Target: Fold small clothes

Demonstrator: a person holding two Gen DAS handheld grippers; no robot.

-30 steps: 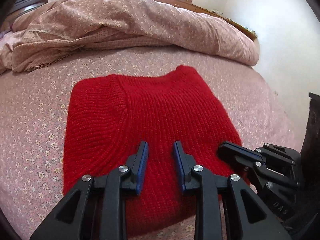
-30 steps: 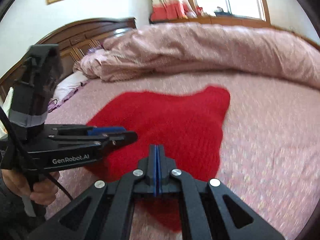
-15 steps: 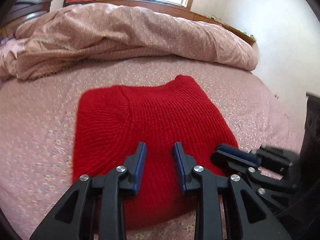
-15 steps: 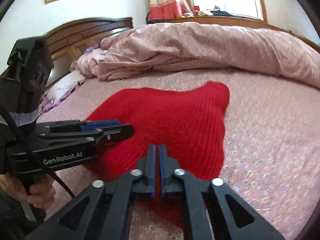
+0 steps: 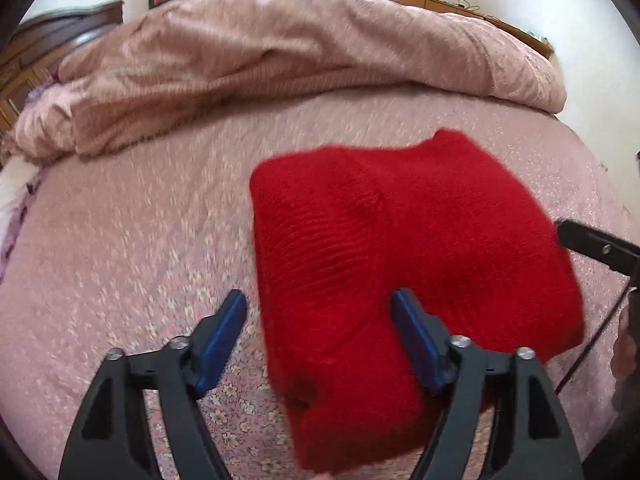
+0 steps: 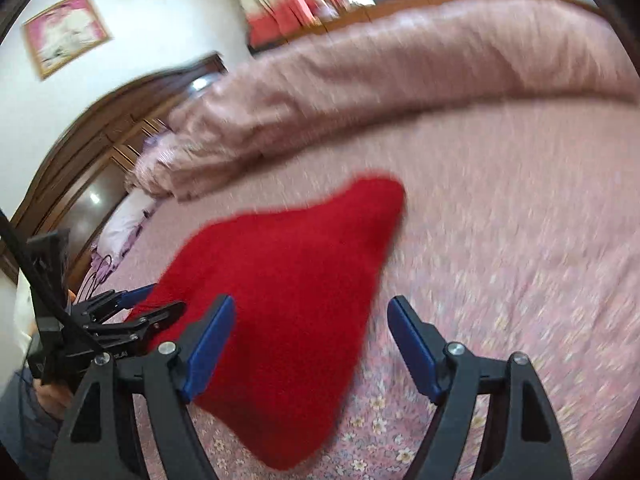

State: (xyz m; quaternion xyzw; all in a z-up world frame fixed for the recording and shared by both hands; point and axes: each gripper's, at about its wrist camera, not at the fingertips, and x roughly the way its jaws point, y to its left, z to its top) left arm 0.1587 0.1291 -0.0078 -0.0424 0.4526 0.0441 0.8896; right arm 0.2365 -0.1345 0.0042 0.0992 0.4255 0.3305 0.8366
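Since a second ago you've spread both grippers wide and slid apart: your left gripper [image 5: 320,336] now straddles the left edge of the folded red sweater [image 5: 400,264], lying flat on the bedspread [image 5: 120,240], your right gripper [image 6: 310,340] its right edge, probably to reposition for another fold.

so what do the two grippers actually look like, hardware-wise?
Both alike: the left gripper and right gripper have black cut-out finger frames with silver screws and flat blue pads. The right view shows a black cable on the left unit. Any lettering there is blurred.
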